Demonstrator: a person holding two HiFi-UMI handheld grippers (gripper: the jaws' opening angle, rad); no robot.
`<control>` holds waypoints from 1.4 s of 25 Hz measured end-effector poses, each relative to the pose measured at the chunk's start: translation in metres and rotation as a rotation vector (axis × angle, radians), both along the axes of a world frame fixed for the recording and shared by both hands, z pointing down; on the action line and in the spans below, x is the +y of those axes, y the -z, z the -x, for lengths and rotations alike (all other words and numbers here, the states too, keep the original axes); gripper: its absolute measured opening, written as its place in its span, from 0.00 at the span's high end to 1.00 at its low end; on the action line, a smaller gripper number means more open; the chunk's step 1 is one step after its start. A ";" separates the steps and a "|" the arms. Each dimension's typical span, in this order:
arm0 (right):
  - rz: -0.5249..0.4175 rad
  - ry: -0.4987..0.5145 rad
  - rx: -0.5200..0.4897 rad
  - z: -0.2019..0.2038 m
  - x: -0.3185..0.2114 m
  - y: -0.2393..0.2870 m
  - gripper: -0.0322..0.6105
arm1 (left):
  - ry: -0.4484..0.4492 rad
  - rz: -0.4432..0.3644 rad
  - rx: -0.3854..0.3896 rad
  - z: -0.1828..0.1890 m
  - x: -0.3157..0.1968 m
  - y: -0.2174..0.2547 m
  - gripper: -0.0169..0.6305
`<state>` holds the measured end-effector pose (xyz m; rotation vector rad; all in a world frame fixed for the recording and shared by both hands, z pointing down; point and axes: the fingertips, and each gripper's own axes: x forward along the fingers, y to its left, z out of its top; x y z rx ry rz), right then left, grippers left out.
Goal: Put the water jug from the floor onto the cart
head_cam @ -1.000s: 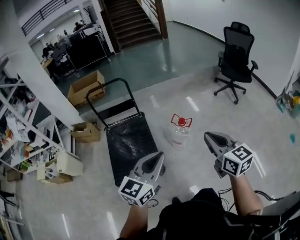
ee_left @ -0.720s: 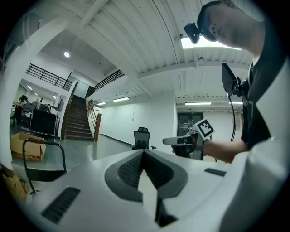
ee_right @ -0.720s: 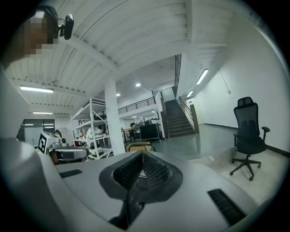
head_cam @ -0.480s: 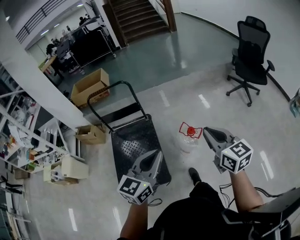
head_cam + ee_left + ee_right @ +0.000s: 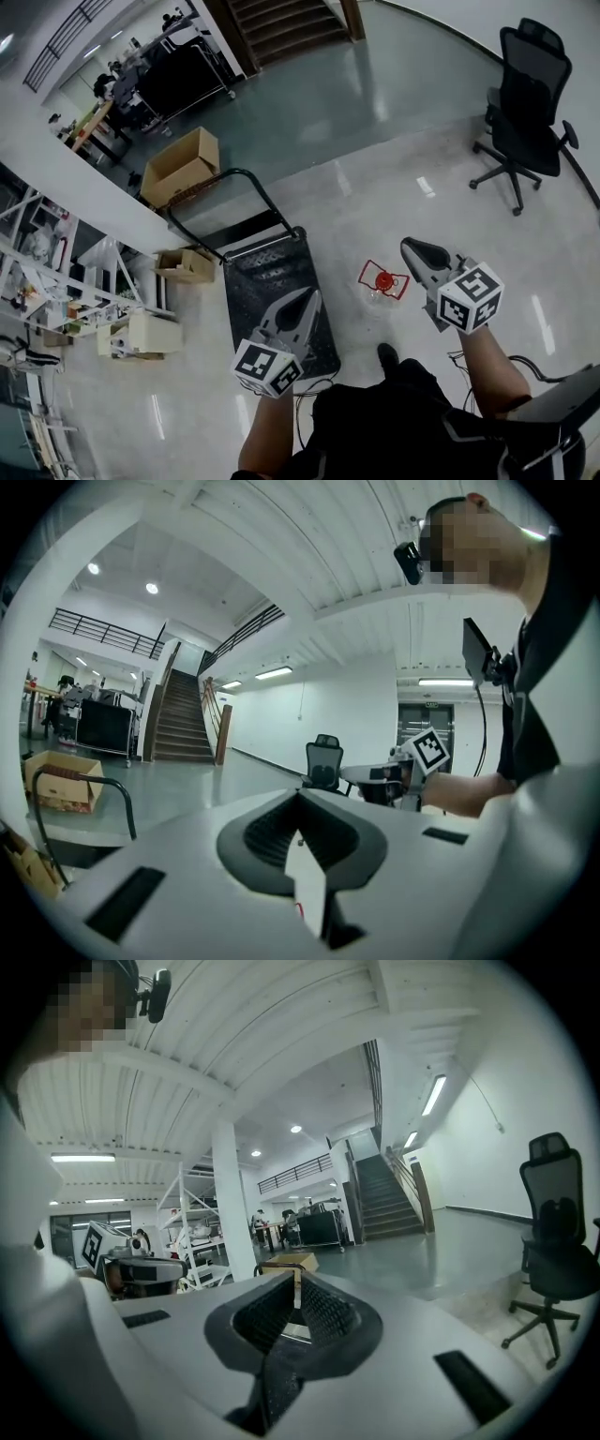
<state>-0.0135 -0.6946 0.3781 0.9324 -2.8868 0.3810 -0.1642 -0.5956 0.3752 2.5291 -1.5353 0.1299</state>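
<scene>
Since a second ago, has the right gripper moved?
Yes. Against the water jug standing on the floor, the right gripper has gone forward. Its tip trailed the jug before; now it is just past it, close on its right in the head view.

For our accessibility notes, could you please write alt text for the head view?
A clear water jug with a red cap stands on the floor beside a black flatbed cart. Shut left tongs appear over the cart, shut right tongs near the jug.

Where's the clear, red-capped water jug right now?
In the head view, the clear red-capped water jug stands on the floor at centre right, between the black platform cart and the right tool.
</scene>
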 end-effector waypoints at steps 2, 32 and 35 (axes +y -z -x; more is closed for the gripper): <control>0.018 -0.006 -0.012 0.001 -0.016 -0.006 0.94 | 0.005 0.019 0.010 0.000 -0.015 -0.005 0.97; 0.843 -0.289 0.184 -0.045 -0.096 -0.458 0.63 | -0.016 0.830 0.139 -0.005 -0.101 -0.384 0.97; 0.922 -0.330 0.180 -0.051 -0.089 -0.500 0.63 | 0.014 0.896 0.172 -0.004 -0.094 -0.419 0.97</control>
